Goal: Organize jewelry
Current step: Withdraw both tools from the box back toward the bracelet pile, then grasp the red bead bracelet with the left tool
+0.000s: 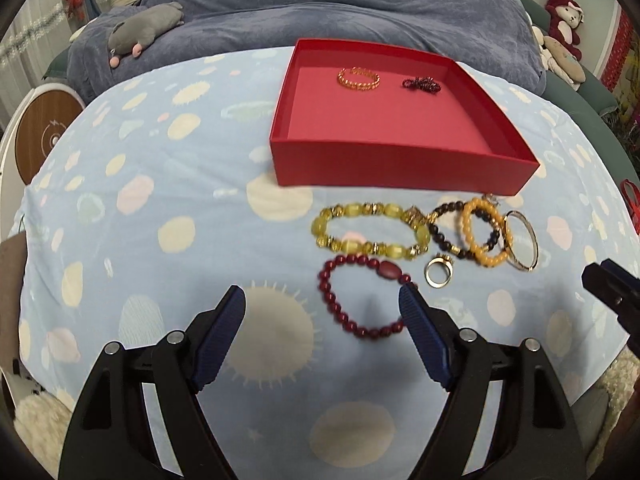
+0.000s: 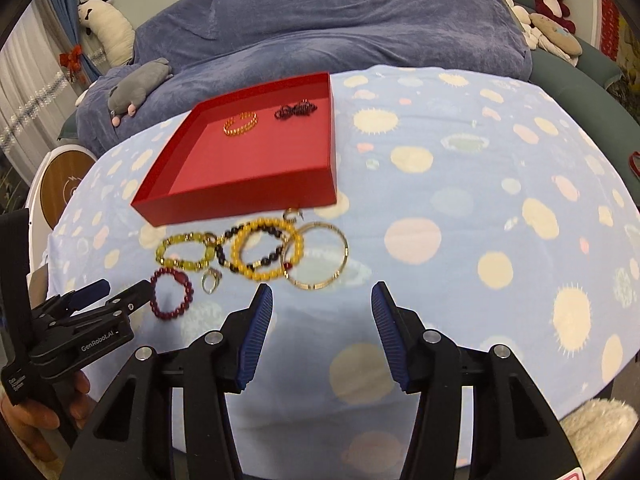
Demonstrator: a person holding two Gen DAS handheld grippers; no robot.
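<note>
Left wrist view: two pieces, a gold chain bracelet [image 1: 359, 77] and a dark beaded one [image 1: 421, 84], already lie in my red box [image 1: 400, 172], six wait on the cloth, and my left gripper [image 1: 322, 300] and right gripper [image 2: 322, 300] both gape empty, the left nearest the dark red bead bracelet [image 1: 362, 296].

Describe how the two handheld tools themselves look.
Both the left tool and the right tool have black angular frames, silver pivot bolts and ribbed blue finger pads. White "GenRobot.AI" lettering marks the left tool's side. A bare hand grips it.
</note>
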